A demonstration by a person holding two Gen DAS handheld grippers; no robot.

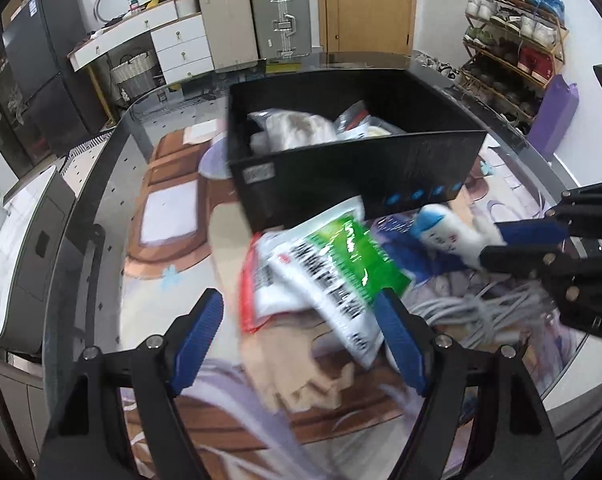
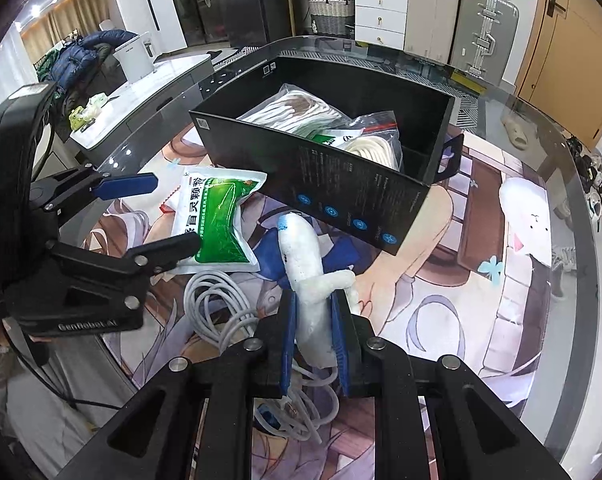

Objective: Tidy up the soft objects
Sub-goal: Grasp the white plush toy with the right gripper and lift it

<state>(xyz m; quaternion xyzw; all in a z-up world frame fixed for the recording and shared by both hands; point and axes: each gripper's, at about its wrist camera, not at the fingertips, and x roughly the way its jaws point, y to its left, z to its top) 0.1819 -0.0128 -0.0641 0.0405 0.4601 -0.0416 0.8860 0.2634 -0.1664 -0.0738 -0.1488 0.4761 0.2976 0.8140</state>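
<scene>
A green and white pouch [image 1: 349,256] lies on the printed mat on top of a clear bag with a red edge [image 1: 253,280], just in front of the black box [image 1: 341,184]. My left gripper [image 1: 297,300] stands open around the pouch's near end; its right pad overlaps the pouch's edge. The right wrist view shows the same pouch [image 2: 217,220] between the left gripper's [image 2: 177,212] spread fingers. My right gripper [image 2: 315,296] is shut on a white plush toy with a blue tip [image 2: 301,252], held above the mat near the box [image 2: 341,184]. The toy [image 1: 445,236] and right gripper [image 1: 489,242] show at the right of the left wrist view.
The box holds bagged white rope and other packets [image 2: 297,112]. A coil of grey cable [image 2: 217,296] lies on the mat under my grippers. The round glass table's edge [image 2: 573,184] curves behind and to the right. Suitcases [image 1: 257,20] and a shoe rack [image 1: 509,40] stand beyond.
</scene>
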